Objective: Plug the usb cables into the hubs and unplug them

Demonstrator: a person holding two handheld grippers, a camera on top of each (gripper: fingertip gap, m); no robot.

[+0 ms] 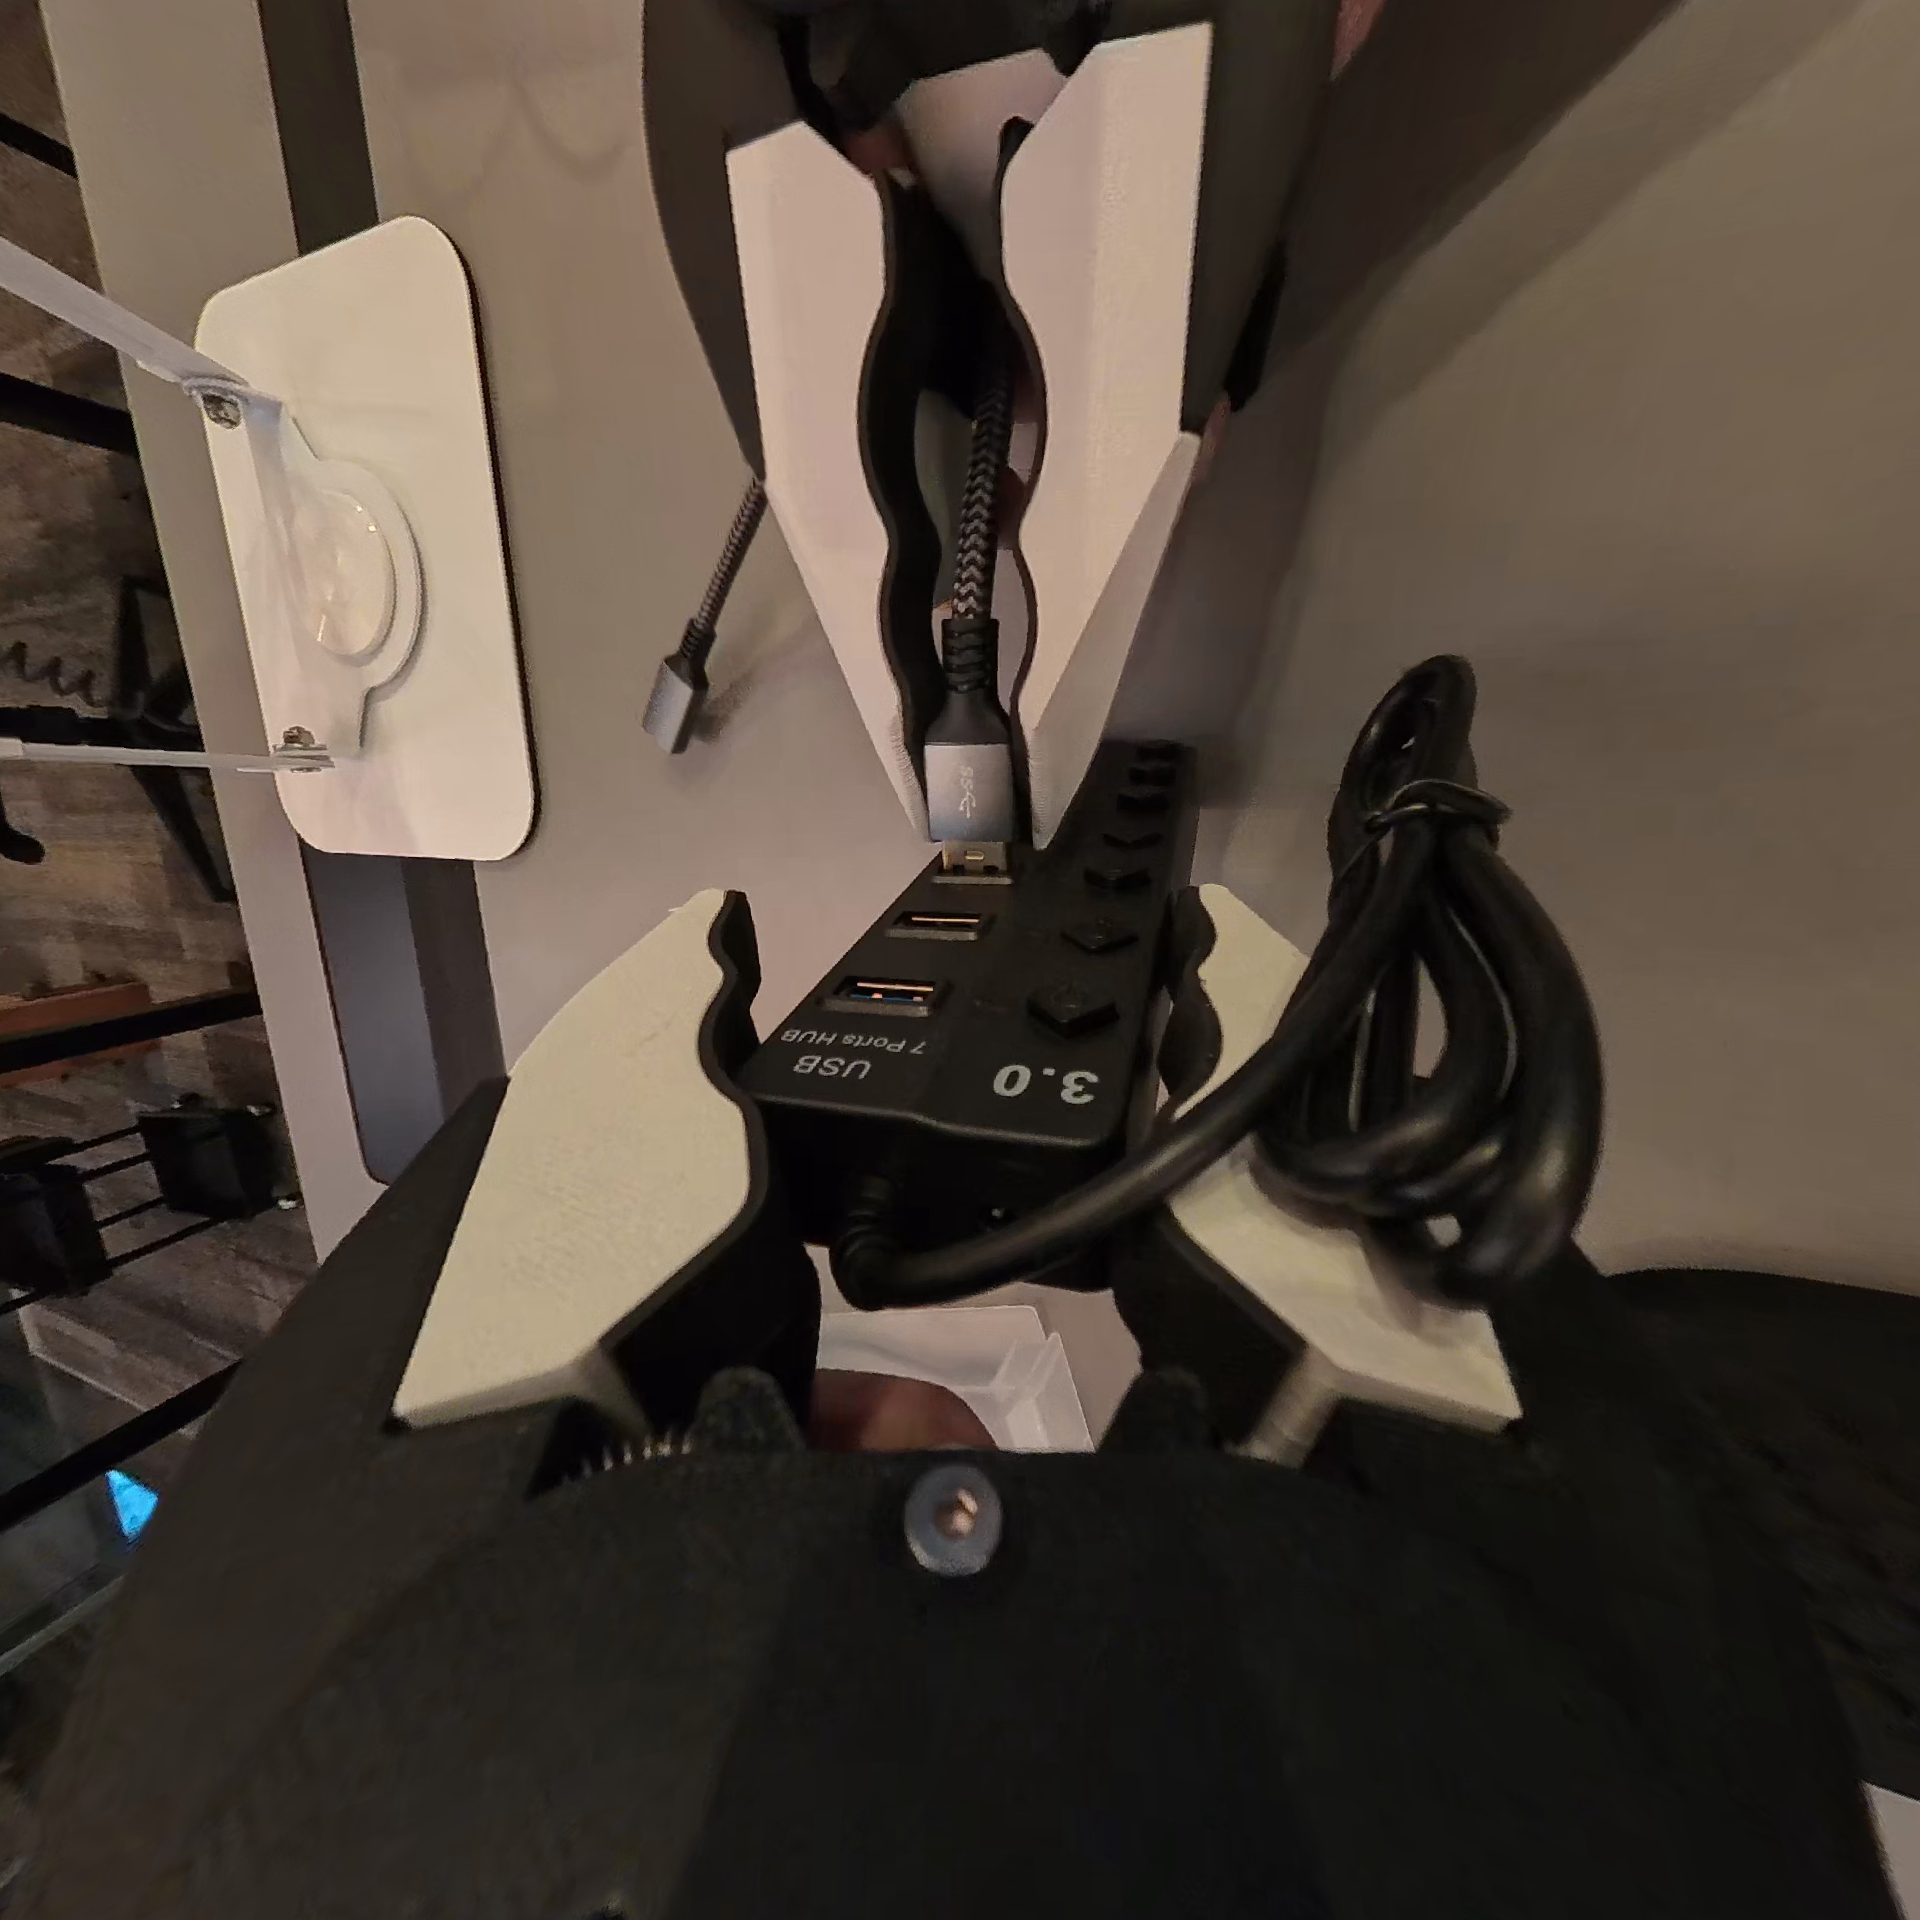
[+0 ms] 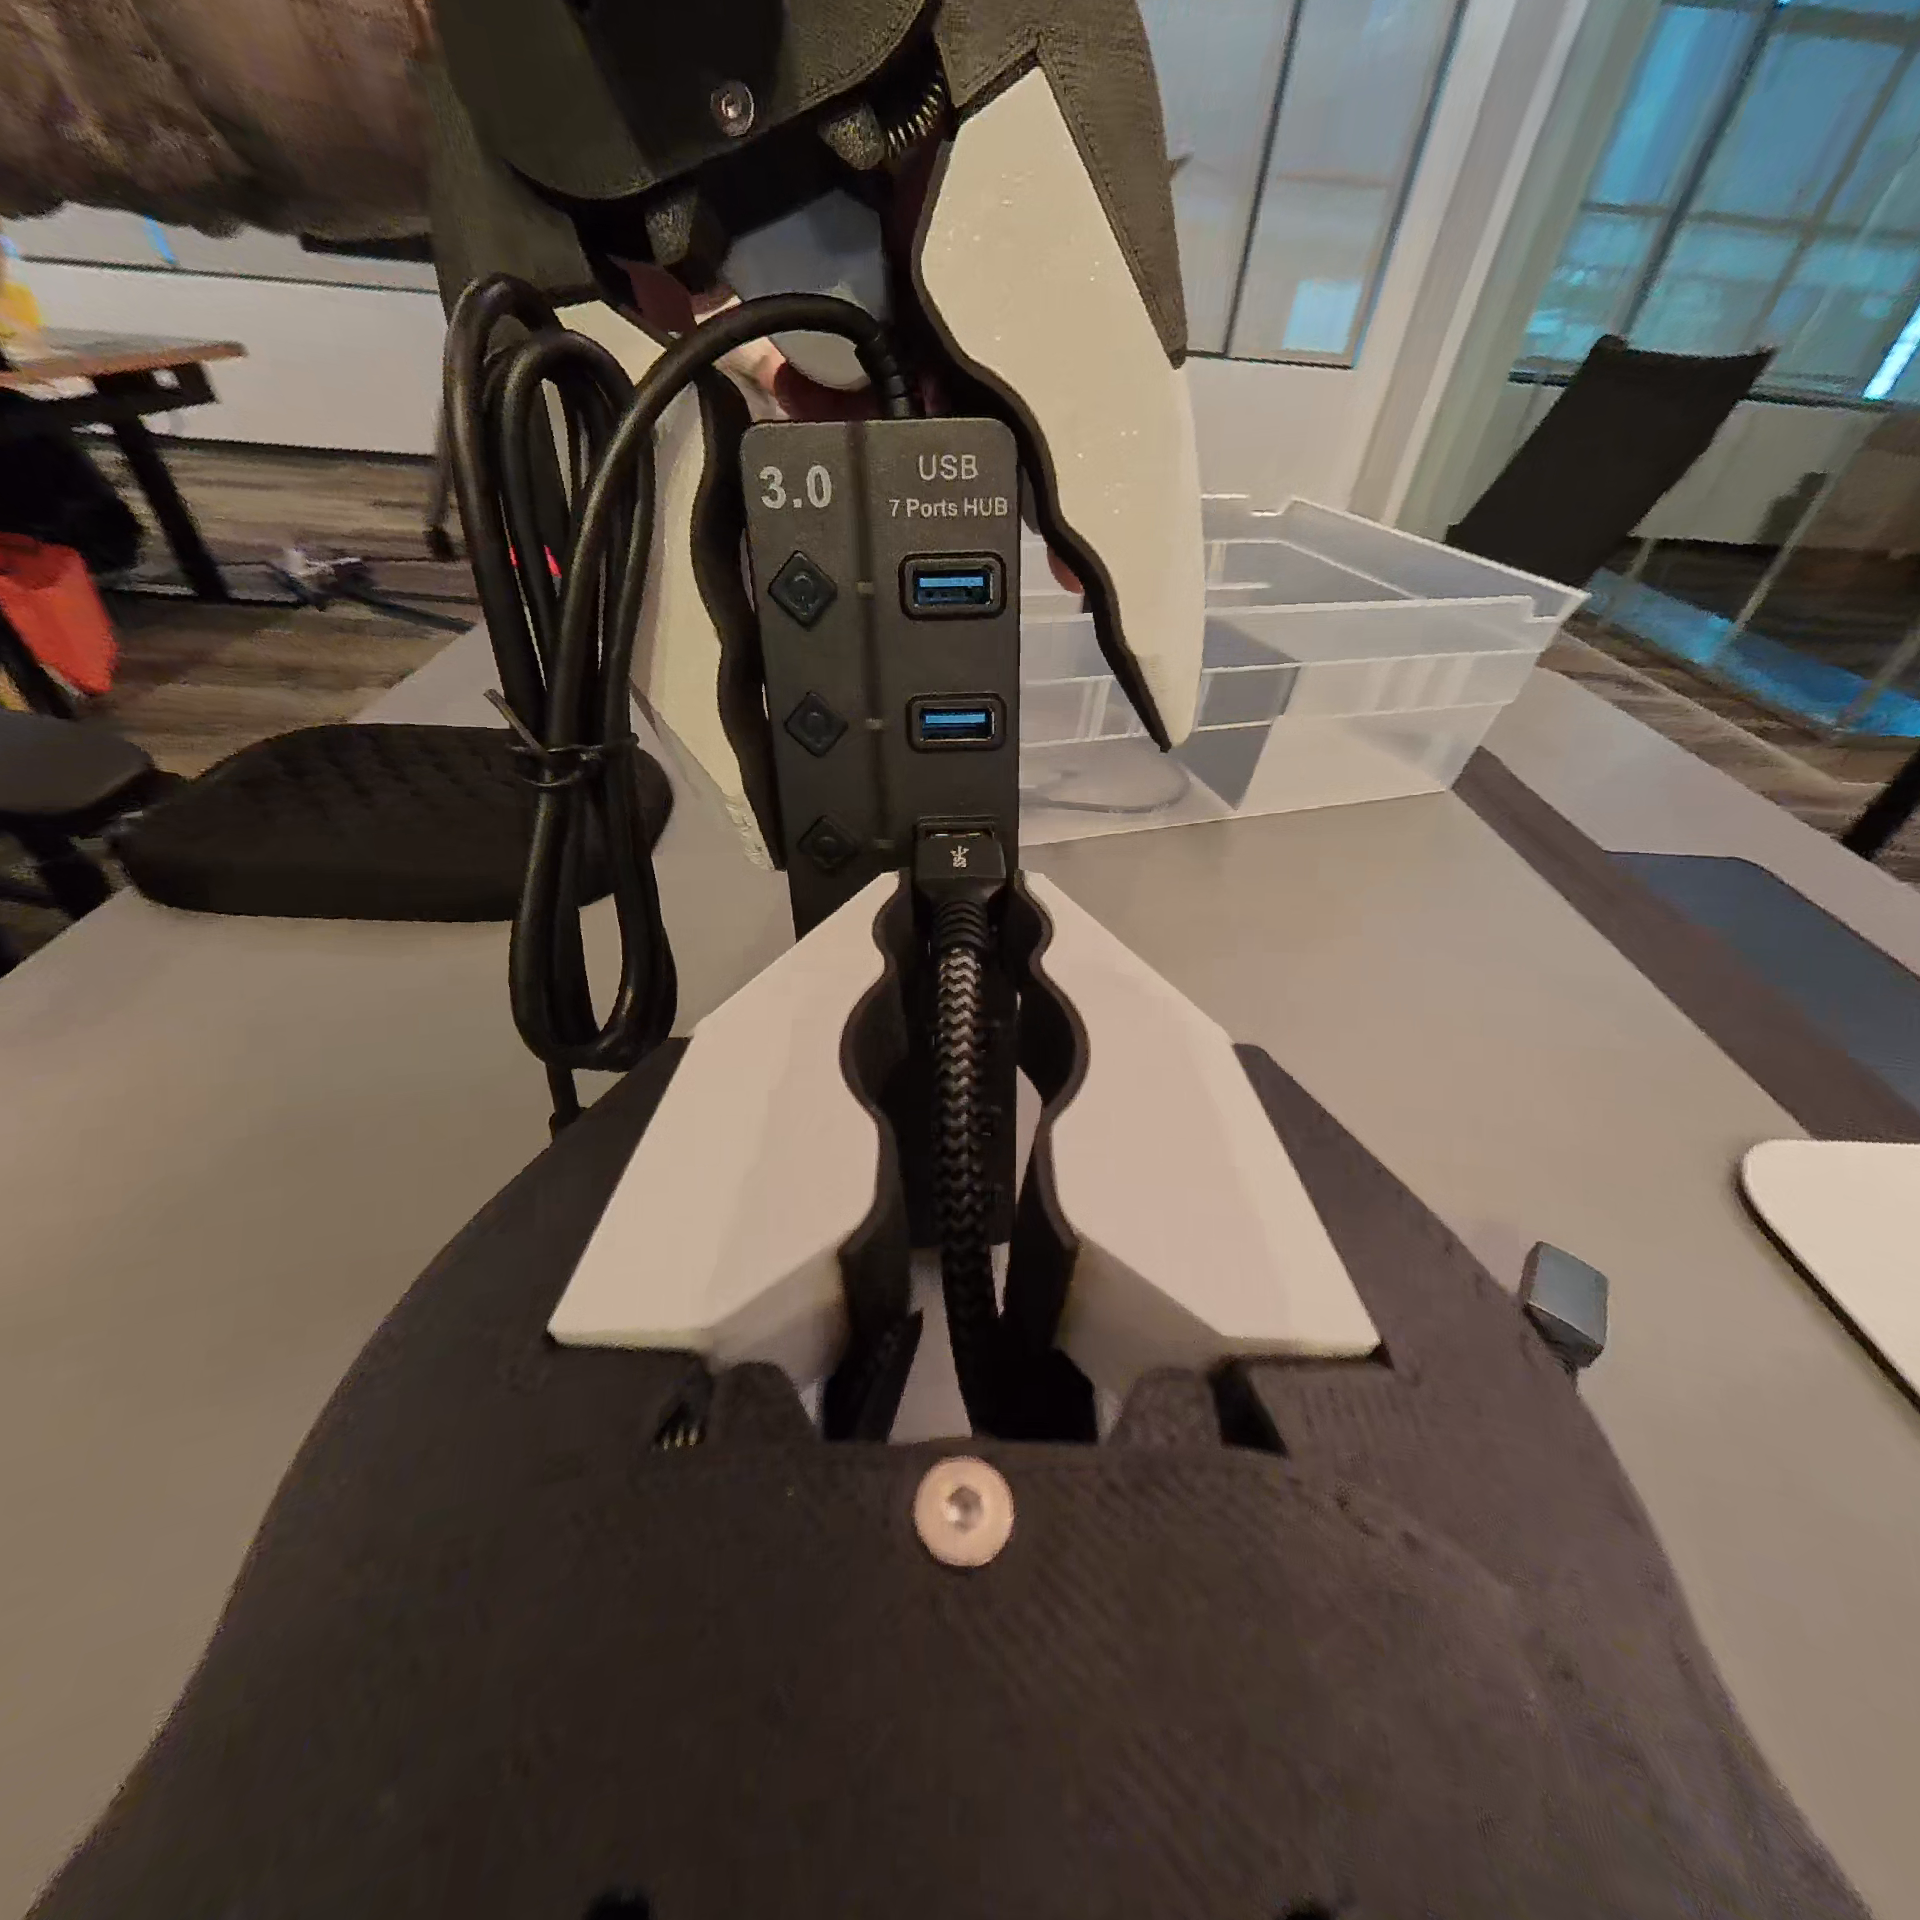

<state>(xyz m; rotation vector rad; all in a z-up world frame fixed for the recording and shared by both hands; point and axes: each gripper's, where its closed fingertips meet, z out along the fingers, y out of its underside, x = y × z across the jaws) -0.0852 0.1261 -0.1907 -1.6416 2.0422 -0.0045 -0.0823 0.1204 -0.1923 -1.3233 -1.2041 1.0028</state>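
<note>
1. Left wrist view: a white pad [image 1: 364, 540] is lying on the grey table [image 1: 1558, 520], the cable's loose end [image 1: 681, 707] beside it. The hub's bundled cord [image 1: 1423, 997] is draping over one finger. The left gripper [image 1: 961, 1023] is clamping the black hub [image 1: 997, 987], while the right gripper [image 1: 961, 800] is pinching the USB plug [image 1: 966, 774] at a port.

2. Right wrist view: a clear bin [image 2: 1351, 665] is sitting behind. The right gripper [image 2: 961, 894] is closing on the braided cable [image 2: 961, 1039], its plug [image 2: 958, 854] sitting in the hub's [image 2: 883, 623] third port.
</note>
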